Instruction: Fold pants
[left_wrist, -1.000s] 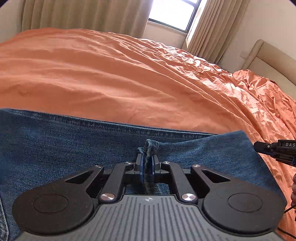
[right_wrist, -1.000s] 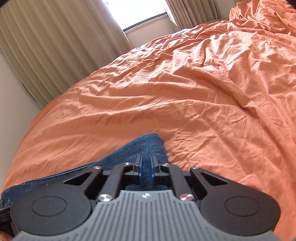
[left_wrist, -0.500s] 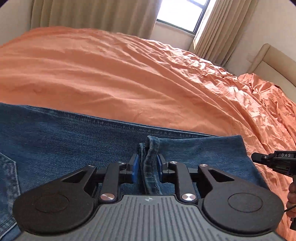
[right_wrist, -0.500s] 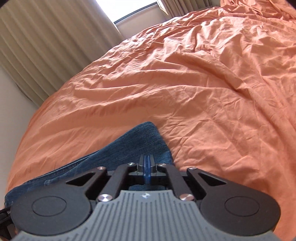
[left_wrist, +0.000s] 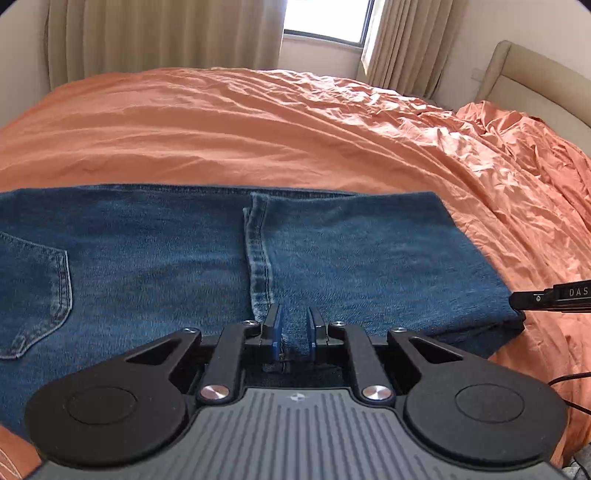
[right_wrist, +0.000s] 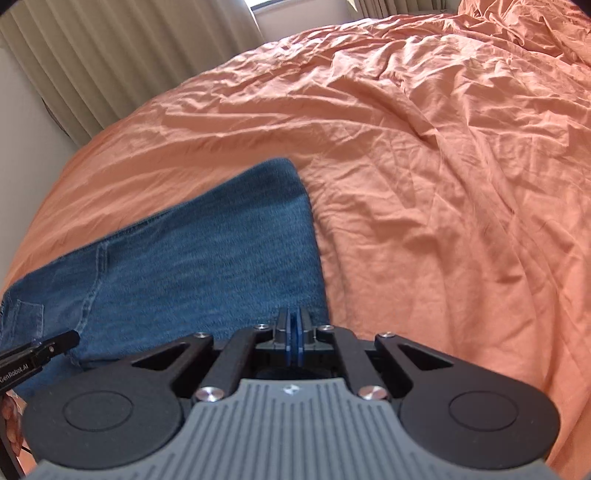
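- One orange bedspread (left_wrist: 295, 125) fills both views, creased and rumpled, bunched into heavier folds toward the beige headboard (left_wrist: 535, 81).
- Beige curtains (left_wrist: 162, 37) hang beyond the far edge of the bedspread, on either side of a bright window (left_wrist: 325, 18).
- The blue denim pants (left_wrist: 166, 266) lie flat on the bedspread at its near edge, folded over so that a stitched hem band (left_wrist: 258, 258) runs across the top layer; a back pocket (left_wrist: 33, 291) shows toward the left end of the pants.
- The left gripper (left_wrist: 293, 332) sits low over the near edge of the pants, just beside the hem band, its blue-padded jaws a little apart with denim visible between them; no cloth is pinched.
- The right gripper (right_wrist: 294, 339) hovers at the pants' right-hand edge, where denim meets bedspread, its jaws pressed together with no cloth visibly between them.
- Each gripper's black tip shows in the other's view, at the near corners of the pants.
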